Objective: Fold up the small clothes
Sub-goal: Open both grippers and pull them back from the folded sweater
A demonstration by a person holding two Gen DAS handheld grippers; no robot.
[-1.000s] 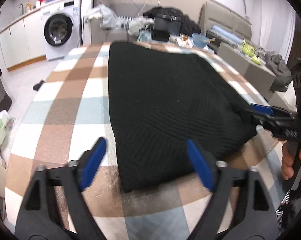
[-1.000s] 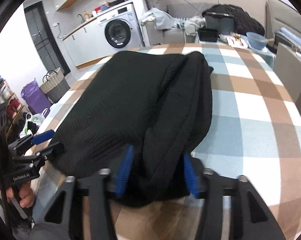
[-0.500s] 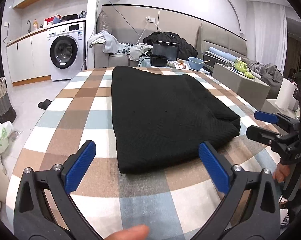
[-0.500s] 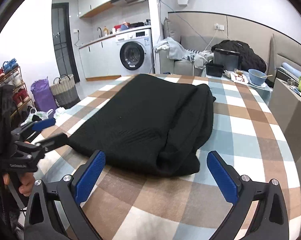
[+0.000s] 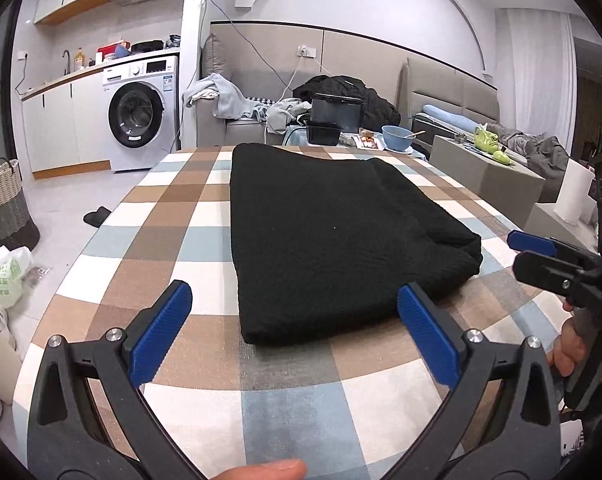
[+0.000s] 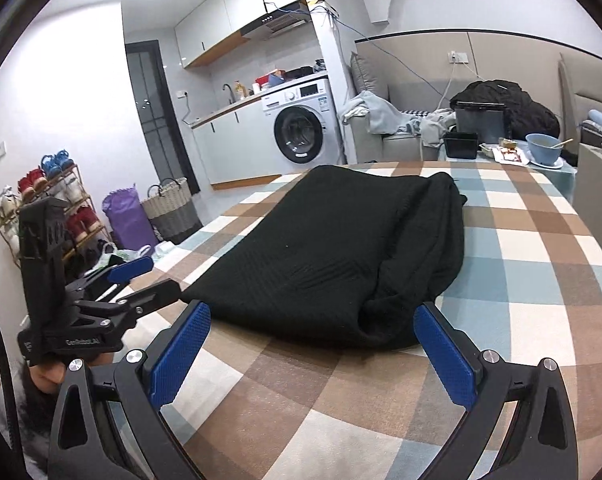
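A black knitted garment (image 5: pixel 329 232) lies folded into a long slab on the checked tablecloth (image 5: pixel 173 240); its thick folded edge runs along the right side (image 6: pixel 421 264). My left gripper (image 5: pixel 295 300) stands open just short of the garment's near edge, nothing between its blue pads. My right gripper (image 6: pixel 311 316) is open too, its pads apart on either side of the near right corner without touching the cloth. Each gripper shows in the other's view, the right gripper (image 5: pixel 541 256) at the right edge, the left gripper (image 6: pixel 141 284) at the left, both held by hands.
Beyond the table's far end stand a black bin (image 5: pixel 335 108), a black tray (image 5: pixel 323 133) and a blue bowl (image 5: pixel 397 136). A washing machine (image 5: pixel 141 116) and a woven basket (image 5: pixel 5 200) are at the left. A grey sofa with clothes (image 5: pixel 237 104) lines the back wall.
Both grippers opened wide and drew back from the garment's near edge. The right one let go of the folded corner it had pinched. Both views tilted up.
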